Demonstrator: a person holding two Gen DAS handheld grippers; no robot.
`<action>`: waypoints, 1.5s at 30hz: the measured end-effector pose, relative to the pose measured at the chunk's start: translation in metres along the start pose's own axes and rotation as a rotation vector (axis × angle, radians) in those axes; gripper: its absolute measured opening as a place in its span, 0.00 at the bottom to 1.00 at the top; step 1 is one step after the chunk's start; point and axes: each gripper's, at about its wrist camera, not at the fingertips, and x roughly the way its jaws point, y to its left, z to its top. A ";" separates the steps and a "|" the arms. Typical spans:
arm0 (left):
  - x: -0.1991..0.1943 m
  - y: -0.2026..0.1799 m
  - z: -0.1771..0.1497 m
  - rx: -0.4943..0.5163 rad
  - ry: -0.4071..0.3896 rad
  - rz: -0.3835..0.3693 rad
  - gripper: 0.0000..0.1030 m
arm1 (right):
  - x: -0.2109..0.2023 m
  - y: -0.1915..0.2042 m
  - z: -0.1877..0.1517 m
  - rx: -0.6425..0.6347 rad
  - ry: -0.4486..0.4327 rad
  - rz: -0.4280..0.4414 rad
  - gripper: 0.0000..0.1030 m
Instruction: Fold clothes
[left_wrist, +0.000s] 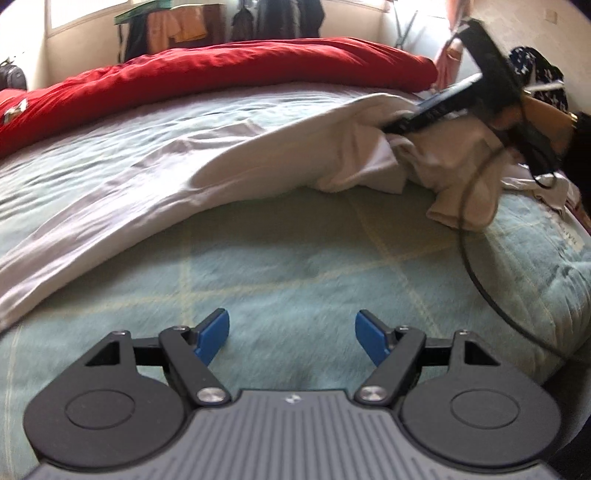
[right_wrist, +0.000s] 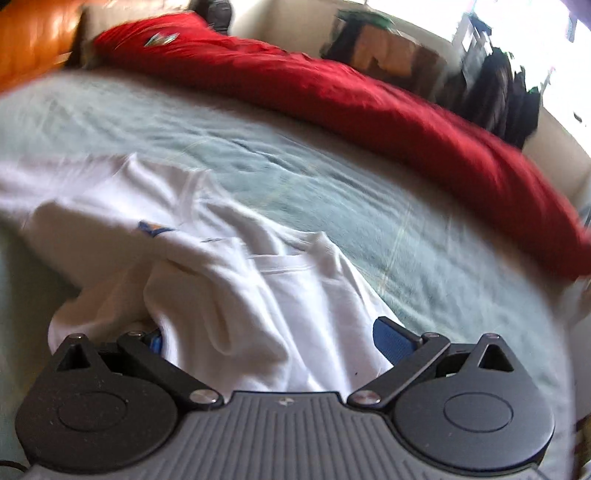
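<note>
Lying rumpled across a pale green checked blanket (left_wrist: 295, 266), a white T-shirt (left_wrist: 236, 166) stretches from the bed's left edge to a bunched, lifted end at right. Right gripper (right_wrist: 269, 336): blue fingers spread apart, white cloth heaped between and over them; whether the fabric is pinched cannot be told. Left gripper (left_wrist: 291, 334): blue fingers apart, empty, low over bare blanket just beside the shirt's near edge. Red duvet (left_wrist: 221, 70) lies along the far side; dark garments (left_wrist: 288, 18) hang beyond.
</note>
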 end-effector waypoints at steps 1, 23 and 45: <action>0.004 -0.002 0.004 0.010 0.000 -0.005 0.73 | 0.006 -0.011 0.001 0.043 0.002 0.016 1.00; 0.023 -0.029 0.018 0.028 0.012 -0.081 0.73 | -0.121 0.086 -0.060 -0.385 -0.254 -0.027 1.00; 0.029 -0.031 0.024 0.078 -0.014 -0.086 0.73 | -0.076 0.132 -0.073 -0.781 -0.360 -0.596 1.00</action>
